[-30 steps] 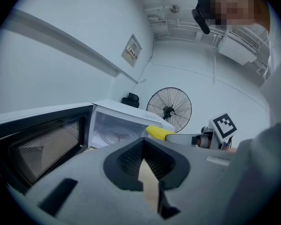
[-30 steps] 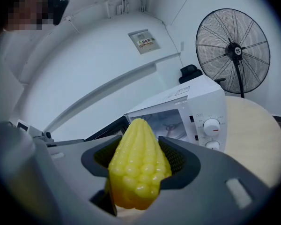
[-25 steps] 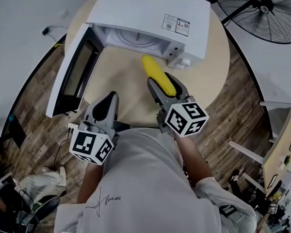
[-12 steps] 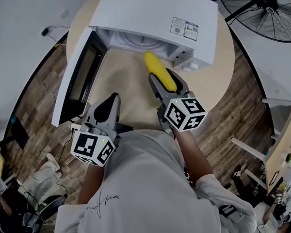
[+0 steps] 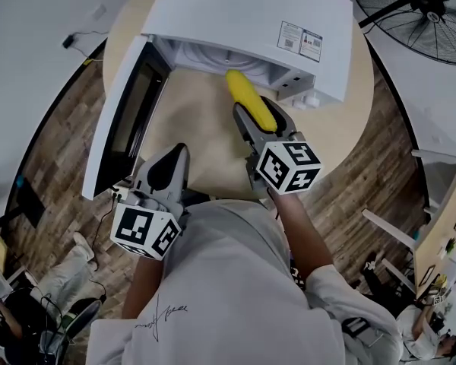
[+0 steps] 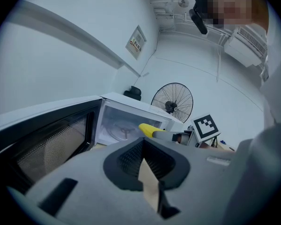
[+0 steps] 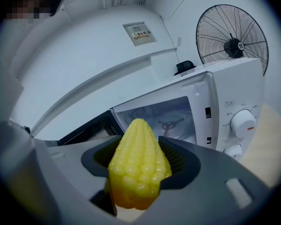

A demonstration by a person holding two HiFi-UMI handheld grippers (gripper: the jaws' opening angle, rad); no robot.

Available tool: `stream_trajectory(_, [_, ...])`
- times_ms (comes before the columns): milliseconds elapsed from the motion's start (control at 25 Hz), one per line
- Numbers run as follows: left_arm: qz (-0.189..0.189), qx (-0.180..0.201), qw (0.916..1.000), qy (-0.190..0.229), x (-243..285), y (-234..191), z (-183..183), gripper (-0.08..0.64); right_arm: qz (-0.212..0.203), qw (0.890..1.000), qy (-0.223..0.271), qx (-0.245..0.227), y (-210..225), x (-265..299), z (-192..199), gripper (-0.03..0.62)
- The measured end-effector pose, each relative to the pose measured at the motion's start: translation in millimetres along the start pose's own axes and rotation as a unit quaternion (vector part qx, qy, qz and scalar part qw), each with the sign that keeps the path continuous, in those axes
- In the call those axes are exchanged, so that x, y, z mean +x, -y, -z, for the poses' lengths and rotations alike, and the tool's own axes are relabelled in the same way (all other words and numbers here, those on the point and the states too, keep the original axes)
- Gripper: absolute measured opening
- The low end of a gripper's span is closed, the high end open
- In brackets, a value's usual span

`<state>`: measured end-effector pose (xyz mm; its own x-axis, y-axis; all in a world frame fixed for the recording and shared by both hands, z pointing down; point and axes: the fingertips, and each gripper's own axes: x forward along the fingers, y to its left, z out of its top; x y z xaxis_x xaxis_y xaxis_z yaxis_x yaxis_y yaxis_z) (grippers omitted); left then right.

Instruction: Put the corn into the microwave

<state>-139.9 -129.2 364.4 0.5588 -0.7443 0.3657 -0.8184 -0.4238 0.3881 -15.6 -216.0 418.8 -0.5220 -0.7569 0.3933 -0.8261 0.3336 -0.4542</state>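
My right gripper (image 5: 255, 112) is shut on a yellow corn cob (image 5: 247, 100), gripped at its thick end. The cob's tip points at the mouth of the white microwave (image 5: 243, 14) and lies just under the front edge of its top. In the right gripper view the corn (image 7: 138, 165) fills the gap between the jaws, with the microwave cavity (image 7: 166, 118) and its turntable hub straight ahead. The microwave door (image 5: 125, 116) hangs wide open to the left. My left gripper (image 5: 178, 152) is shut and empty, low at the table's near edge beside the door.
The microwave stands on a round beige table (image 5: 205, 139) over a wood floor. A black standing fan (image 5: 429, 6) is at the back right. The microwave's control knobs (image 7: 241, 123) are right of the cavity. White walls lie behind.
My right gripper has carried the corn forward, and its tip now reaches the microwave's opening. The left gripper has barely shifted.
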Motion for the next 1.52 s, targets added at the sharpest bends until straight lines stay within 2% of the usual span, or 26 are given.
stream_trajectory(240, [0.000, -0.012, 0.9999, -0.005, 2, -5, 4, -0.012, 0.008, 1.000, -0.005, 0.000, 7, 13, 2, 0.261])
stream_trajectory(1120, [0.003, -0.018, 0.9996, -0.023, 6, -8, 13, -0.012, 0.040, 0.999, -0.025, -0.022, 38, 61, 9, 0.261])
stream_trajectory(1360, [0.007, -0.003, 0.9995, -0.030, 4, -8, 14, -0.012, 0.048, 0.998, -0.031, -0.027, 45, 77, 10, 0.261])
stream_trajectory(1520, [0.005, -0.006, 0.9995, -0.030, 2, -13, 13, -0.012, 0.046, 0.998, -0.035, -0.033, 43, 87, 11, 0.261])
